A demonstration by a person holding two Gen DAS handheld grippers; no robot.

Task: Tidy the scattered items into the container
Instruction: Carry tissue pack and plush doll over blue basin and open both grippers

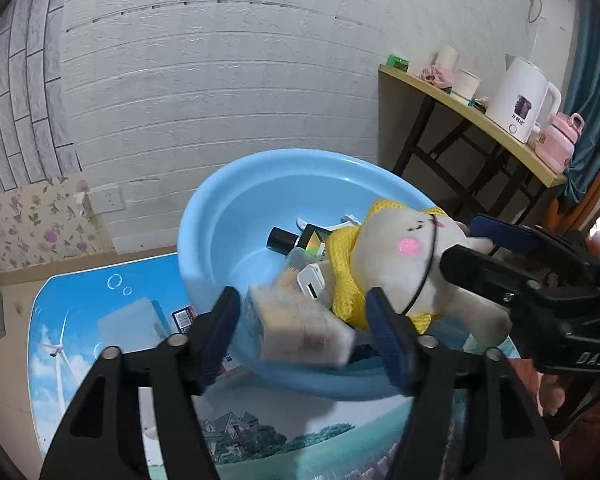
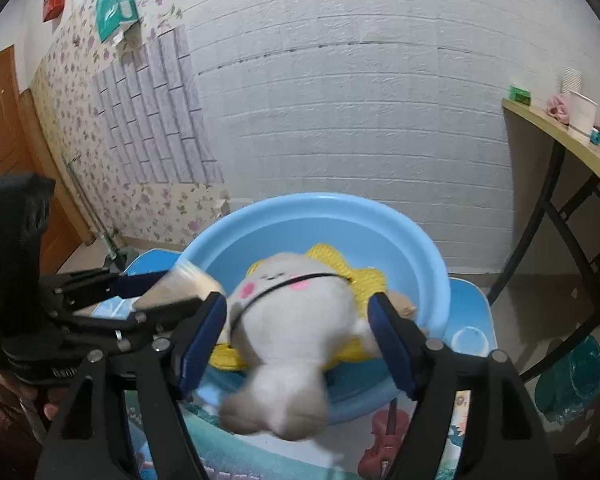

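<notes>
While both my jaws stand spread, left gripper (image 1: 302,322) frames a blurred box (image 1: 300,330), seemingly loose; right gripper (image 2: 300,330) straddles the plush toy (image 2: 296,320) over the blue basin's (image 2: 428,256) near rim.

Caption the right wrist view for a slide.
White plush toy with yellow knitted collar dropping blurred between open right gripper jaws over the light-blue plastic basin.

The right hand-held gripper (image 1: 480,254) body carries raised white letters "DAS".
</notes>
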